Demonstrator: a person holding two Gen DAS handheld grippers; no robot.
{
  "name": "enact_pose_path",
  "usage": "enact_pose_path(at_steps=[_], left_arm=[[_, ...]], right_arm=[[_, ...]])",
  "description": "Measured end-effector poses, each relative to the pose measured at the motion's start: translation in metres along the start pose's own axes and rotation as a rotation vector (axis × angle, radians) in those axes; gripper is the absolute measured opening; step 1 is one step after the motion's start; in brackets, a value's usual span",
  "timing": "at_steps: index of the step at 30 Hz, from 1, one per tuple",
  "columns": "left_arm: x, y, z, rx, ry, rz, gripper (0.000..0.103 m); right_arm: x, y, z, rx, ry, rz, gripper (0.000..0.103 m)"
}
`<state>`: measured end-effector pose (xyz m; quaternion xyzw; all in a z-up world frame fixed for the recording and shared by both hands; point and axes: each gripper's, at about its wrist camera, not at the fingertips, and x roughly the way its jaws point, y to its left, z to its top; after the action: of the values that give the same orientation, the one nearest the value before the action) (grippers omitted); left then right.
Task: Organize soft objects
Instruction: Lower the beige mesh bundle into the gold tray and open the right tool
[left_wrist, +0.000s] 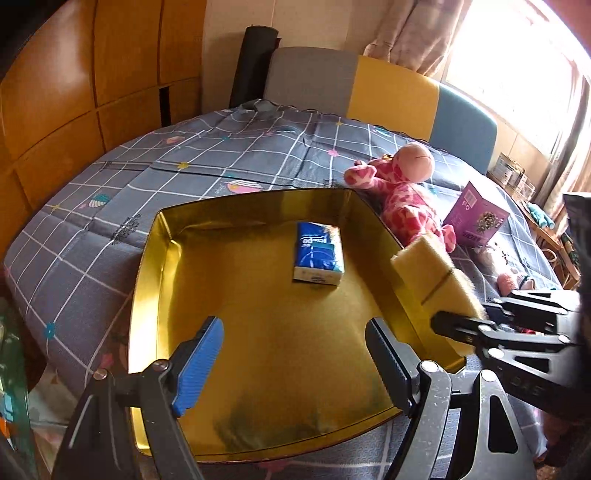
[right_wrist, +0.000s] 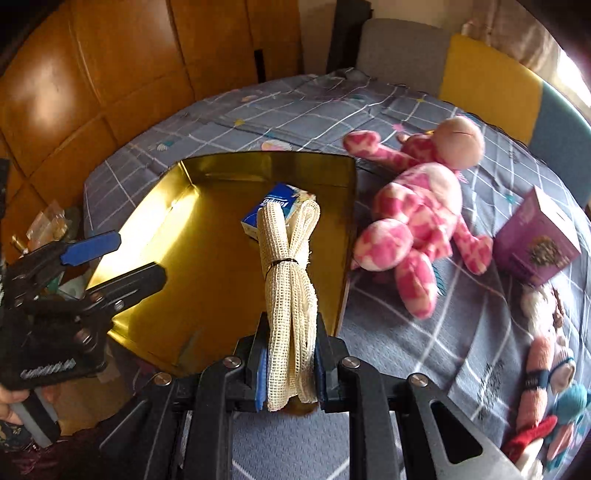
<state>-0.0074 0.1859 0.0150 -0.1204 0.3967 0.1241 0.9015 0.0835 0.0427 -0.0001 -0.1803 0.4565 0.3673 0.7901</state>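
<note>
**Right jaws clamped on the mesh bundle, left jaws apart over the tin**

Your right gripper (right_wrist: 290, 373) has its jaws pressed together on a rolled cream mesh cloth (right_wrist: 290, 280), tied round its middle with a dark band. The bundle sticks out forward from the jaws, and its far end hangs above the gold tin tray (right_wrist: 192, 236), near the tray's right wall. Past the bundle's tip, inside the tray, lies a blue tissue pack (right_wrist: 275, 208).

Your left gripper (left_wrist: 295, 362) stands with its jaws well apart and nothing between them. It hovers above the near part of the tray (left_wrist: 155, 258), with the tissue pack (left_wrist: 318, 256) ahead of the jaws on the tray floor. In the left wrist view, the held cloth (left_wrist: 436, 277) and the right gripper (left_wrist: 476, 332) come in from the right, over the tray's right rim.

To the right of your right jaws, outside the tray on the bed's checked quilt (right_wrist: 388, 325), lies a pink-and-white plush toy (right_wrist: 413, 221). Beyond it stands a purple box (right_wrist: 535, 243), tilted. Further right and nearer, small knitted dolls (right_wrist: 546, 369) lie on the quilt.
</note>
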Motion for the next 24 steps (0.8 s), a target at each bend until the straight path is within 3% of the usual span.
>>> enact_pose_path(at_steps=[5,10,24], left_arm=[[0.001,0.008,-0.002,-0.015,0.002,0.009,0.080],[0.001,0.013,-0.004,-0.026,0.005,0.014,0.080],[0.000,0.013,-0.007,-0.029,0.007,0.008,0.080]], right_arm=[[0.031,0.006,0.020,-0.025,0.050,-0.030,0.021],[0.048,0.002,0.028,-0.016,0.061,-0.085,0.033],[0.024,-0.006,0.012,0.055,-0.028,-0.071,0.037]])
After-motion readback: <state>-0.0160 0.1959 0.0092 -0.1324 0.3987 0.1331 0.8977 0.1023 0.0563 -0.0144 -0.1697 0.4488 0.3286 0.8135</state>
